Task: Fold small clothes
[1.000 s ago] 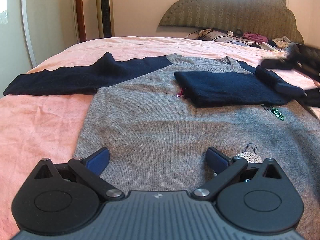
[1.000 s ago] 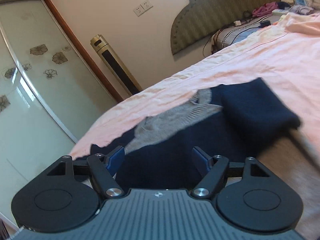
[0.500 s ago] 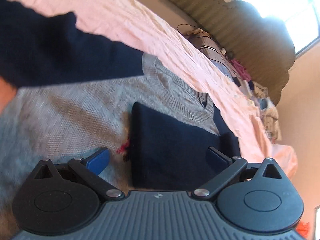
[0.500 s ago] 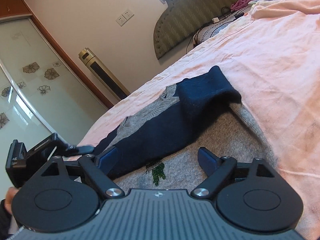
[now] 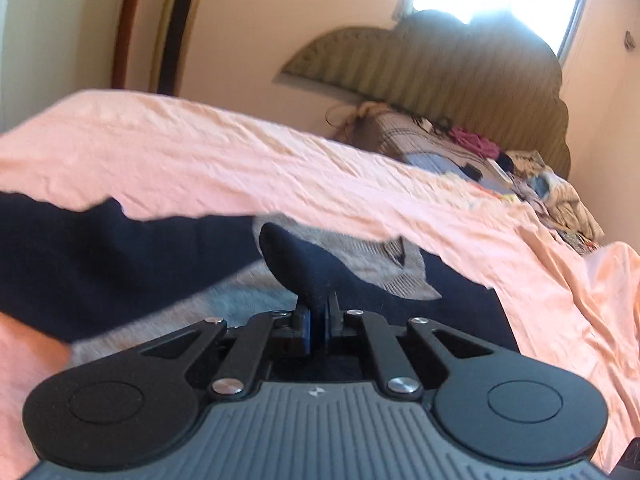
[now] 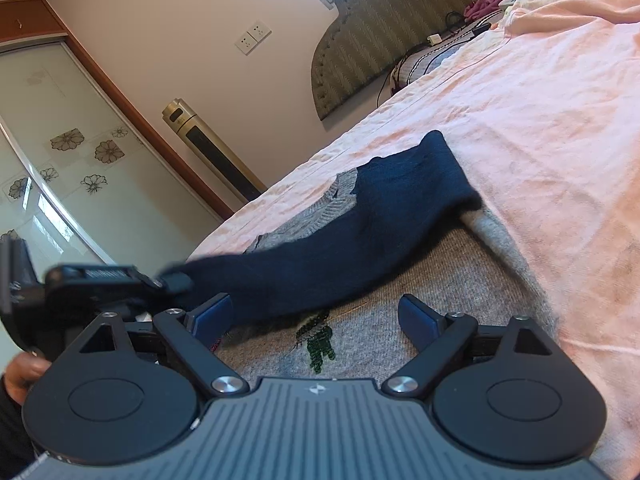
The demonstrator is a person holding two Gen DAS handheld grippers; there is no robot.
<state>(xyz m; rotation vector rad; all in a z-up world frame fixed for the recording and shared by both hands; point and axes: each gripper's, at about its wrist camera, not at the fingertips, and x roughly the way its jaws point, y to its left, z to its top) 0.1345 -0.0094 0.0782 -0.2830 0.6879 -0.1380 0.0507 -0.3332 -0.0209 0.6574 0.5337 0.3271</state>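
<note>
A grey sweater (image 6: 440,280) with navy sleeves lies flat on the pink bed (image 6: 560,120). Its right navy sleeve (image 6: 380,224) is folded across the chest. My left gripper (image 5: 318,320) is shut on the end of that sleeve (image 5: 304,264) and lifts it a little; it also shows in the right wrist view (image 6: 168,280). The other navy sleeve (image 5: 100,264) lies spread to the left. My right gripper (image 6: 312,316) is open and empty, low over the grey body near a green sequin patch (image 6: 318,344).
A padded headboard (image 5: 460,80) and a pile of clothes (image 5: 540,184) are at the far end of the bed. A tall gold tower fan (image 6: 212,152) and a glass sliding wardrobe door (image 6: 60,180) stand along the left wall.
My left gripper has closed on the end of the folded navy sleeve and raised it. My right gripper has drawn back slightly and stayed open.
</note>
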